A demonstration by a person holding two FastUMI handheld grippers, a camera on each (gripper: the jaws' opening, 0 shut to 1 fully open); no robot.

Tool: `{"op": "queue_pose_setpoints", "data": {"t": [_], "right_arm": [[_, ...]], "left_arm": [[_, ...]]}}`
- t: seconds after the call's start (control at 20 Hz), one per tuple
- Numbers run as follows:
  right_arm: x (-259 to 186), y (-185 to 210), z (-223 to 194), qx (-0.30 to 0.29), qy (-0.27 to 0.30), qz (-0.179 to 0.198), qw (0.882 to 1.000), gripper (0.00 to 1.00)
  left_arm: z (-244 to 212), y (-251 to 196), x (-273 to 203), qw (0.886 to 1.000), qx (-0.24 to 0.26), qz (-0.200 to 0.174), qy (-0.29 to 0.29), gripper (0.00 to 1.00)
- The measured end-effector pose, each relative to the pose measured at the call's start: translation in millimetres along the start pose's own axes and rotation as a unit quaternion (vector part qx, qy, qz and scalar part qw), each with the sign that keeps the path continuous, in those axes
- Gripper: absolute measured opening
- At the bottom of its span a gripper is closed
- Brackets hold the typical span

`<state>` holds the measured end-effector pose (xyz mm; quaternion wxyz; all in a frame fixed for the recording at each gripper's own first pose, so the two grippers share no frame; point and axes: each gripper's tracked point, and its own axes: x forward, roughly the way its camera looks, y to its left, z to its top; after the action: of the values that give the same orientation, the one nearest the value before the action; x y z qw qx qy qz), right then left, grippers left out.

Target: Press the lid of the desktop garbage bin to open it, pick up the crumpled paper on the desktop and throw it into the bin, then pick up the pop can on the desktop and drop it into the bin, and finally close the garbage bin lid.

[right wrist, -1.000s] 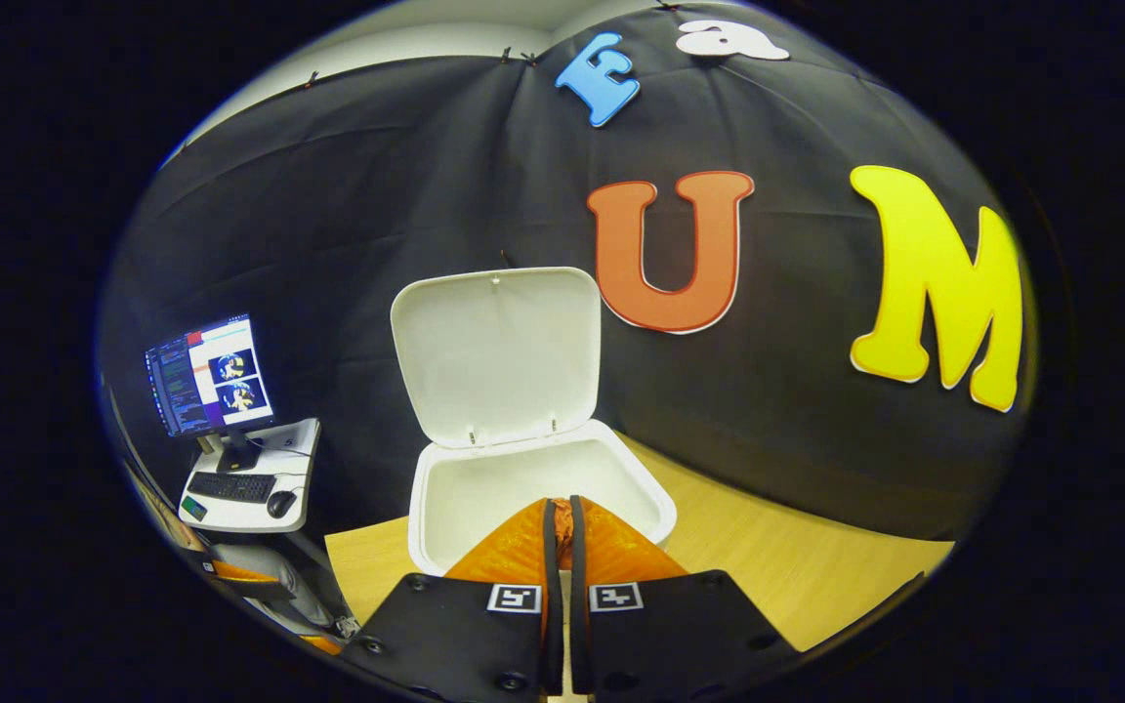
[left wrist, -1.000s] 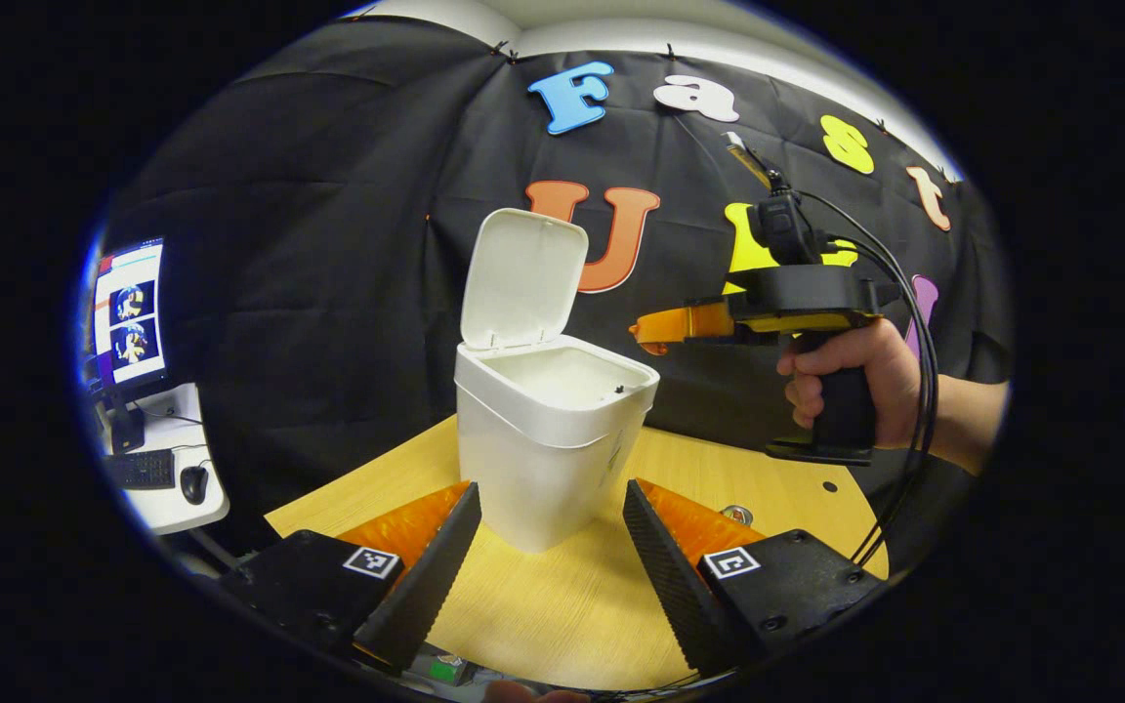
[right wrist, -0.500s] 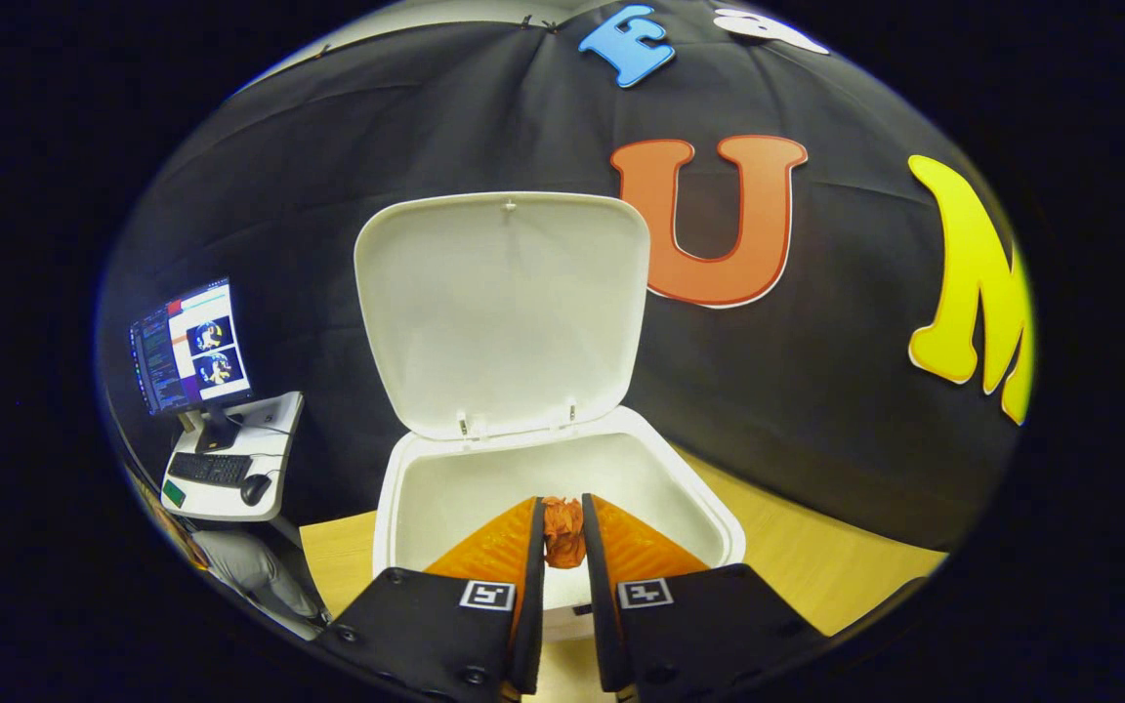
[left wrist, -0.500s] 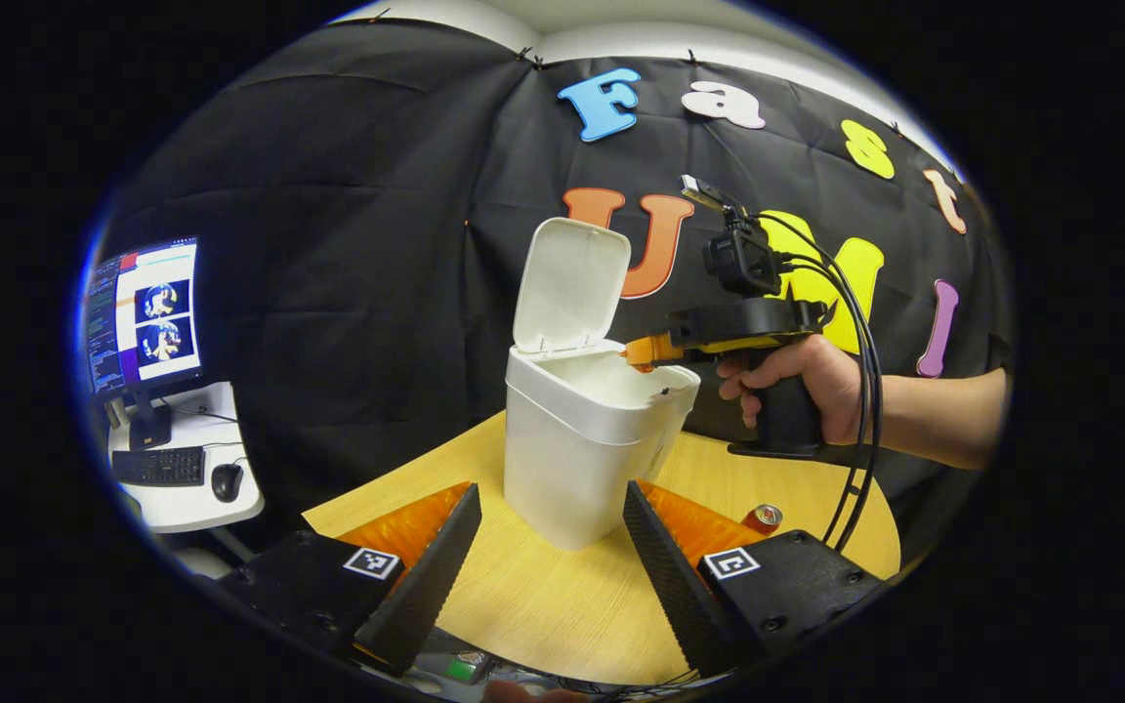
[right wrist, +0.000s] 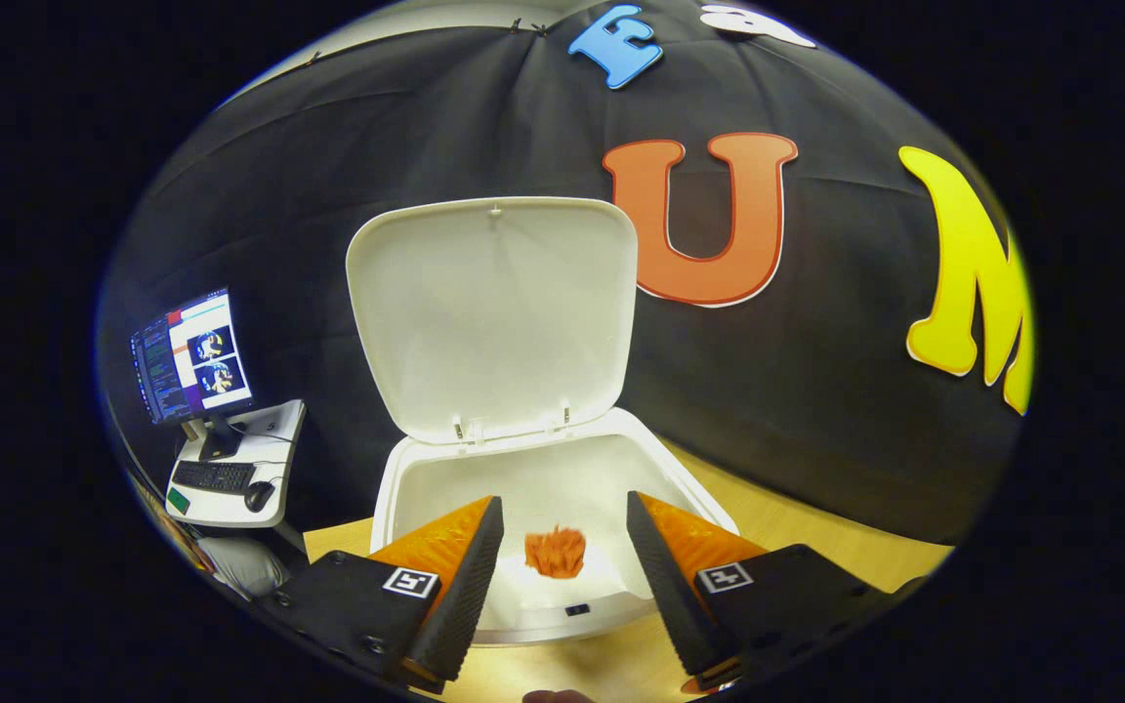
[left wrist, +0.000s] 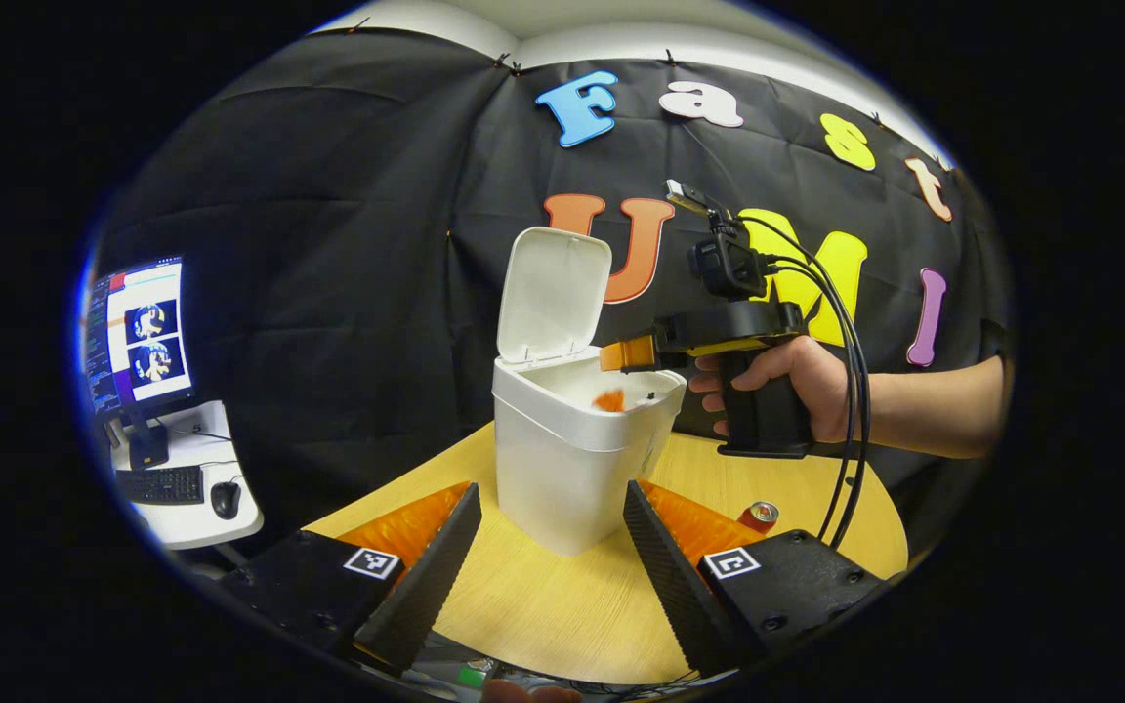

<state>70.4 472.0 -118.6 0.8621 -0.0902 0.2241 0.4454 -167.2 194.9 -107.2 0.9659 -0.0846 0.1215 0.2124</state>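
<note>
With the paper (right wrist: 555,552) dropped from the wide-spread right claw (right wrist: 562,561), the light, dentable can (left wrist: 760,515) is best pinched mid-body.

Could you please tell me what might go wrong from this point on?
The can lies on its side near the table edge, behind the left hand-held gripper; a clumsy grasp might roll it off. The lid stands upright just past the open right hand-held gripper; lifting carelessly over the paper could knock it shut.
</note>
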Motion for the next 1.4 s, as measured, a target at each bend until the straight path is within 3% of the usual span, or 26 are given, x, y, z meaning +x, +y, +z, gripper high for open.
{"op": "queue_pose_setpoints", "data": {"t": [0.05, 0.2, 0.25, 0.3, 0.45, 0.65, 0.8, 1.0, 1.05, 1.15, 1.4], "right_arm": [[-3.5, -0.2, 2.7, 0.003, -0.003, -0.001, 1.000, 0.82], [-26.2, -3.6, 13.9, 0.016, -0.028, -0.002, 0.999, 0.82], [-37.6, -7.1, 19.4, 0.023, -0.042, -0.004, 0.999, 0.77], [-51.4, -11.6, 22.8, 0.030, -0.055, -0.008, 0.998, 0.83], [-98.3, -31.3, 27.1, 0.057, -0.088, -0.027, 0.994, 0.84], [-167.0, -75.3, 25.2, 0.064, -0.124, -0.078, 0.987, 0.85], [-224.2, -118.4, 18.7, 0.047, -0.152, -0.139, 0.977, 0.86], [-289.5, -157.4, -11.7, 0.045, -0.172, -0.206, 0.962, 0.87], [-303.1, -163.6, -26.3, 0.057, -0.165, -0.217, 0.960, 0.93], [-321.8, -176.8, -57.3, 0.073, -0.148, -0.240, 0.957, 0.93], [-354.8, -191.8, -111.4, 0.094, -0.118, -0.267, 0.952, 0.93]], "left_arm": [[1.1, -1.8, 0.4, 1.000, 0.004, -0.003, -0.002, 0.97], [5.9, -13.9, 2.5, 0.999, 0.018, -0.026, -0.013, 0.97], [8.7, -17.3, 4.5, 0.999, 0.027, -0.033, -0.020, 0.97], [11.8, -21.6, 6.7, 0.998, 0.034, -0.040, -0.026, 0.97], [12.6, -44.1, 10.6, 0.996, 0.044, -0.074, -0.032, 0.97], [1.4, -87.9, 23.1, 0.990, 0.054, -0.130, -0.025, 0.97], [-7.1, -127.1, 27.9, 0.983, 0.063, -0.172, -0.026, 0.97], [-30.7, -173.0, 39.0, 0.972, 0.090, -0.215, -0.019, 0.97], [-40.0, -182.1, 42.2, 0.970, 0.092, -0.223, -0.012, 0.97], [-59.8, -200.6, 48.9, 0.968, 0.094, -0.234, 0.005, 0.97], [-102.3, -239.5, 58.8, 0.957, 0.121, -0.260, 0.030, 0.97]]}}
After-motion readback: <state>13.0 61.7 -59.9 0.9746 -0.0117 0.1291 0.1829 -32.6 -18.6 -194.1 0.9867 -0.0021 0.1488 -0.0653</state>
